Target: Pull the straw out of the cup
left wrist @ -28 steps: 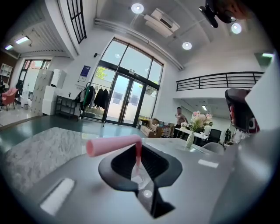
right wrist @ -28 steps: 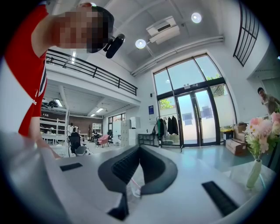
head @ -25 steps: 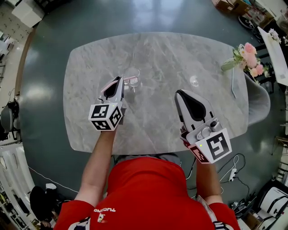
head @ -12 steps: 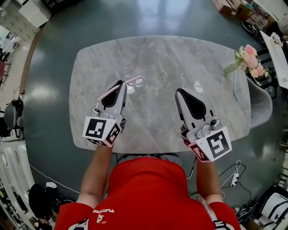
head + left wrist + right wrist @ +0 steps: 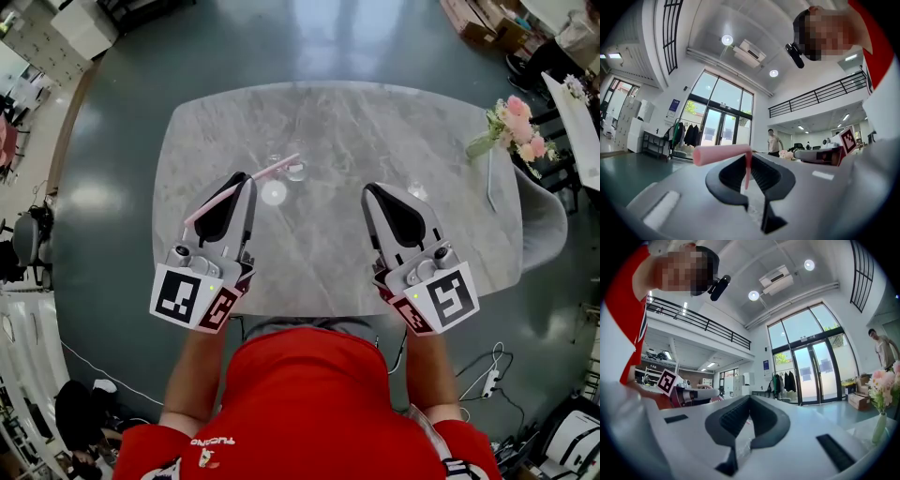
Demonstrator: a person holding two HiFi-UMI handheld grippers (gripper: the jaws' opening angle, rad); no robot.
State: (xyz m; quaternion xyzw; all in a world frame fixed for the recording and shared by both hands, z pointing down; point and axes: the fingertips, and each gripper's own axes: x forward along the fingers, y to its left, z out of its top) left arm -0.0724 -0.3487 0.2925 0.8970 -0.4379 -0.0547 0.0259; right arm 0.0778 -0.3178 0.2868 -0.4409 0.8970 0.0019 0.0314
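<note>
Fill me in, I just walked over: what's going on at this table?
A person holds a gripper in each hand over a grey table. The left gripper has its jaws shut on a pink straw, held up near the clear cup and seemingly out of it. The right gripper hovers alongside, jaws shut, empty.

A lofty hall with glass doors (image 5: 723, 135) and mezzanine railing (image 5: 820, 96).

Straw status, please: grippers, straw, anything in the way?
Left gripper shut on pink straw. Right gripper shut, empty. Straw's far end over the glass cup; cannot tell if fully out. Nothing seen blocking.
</note>
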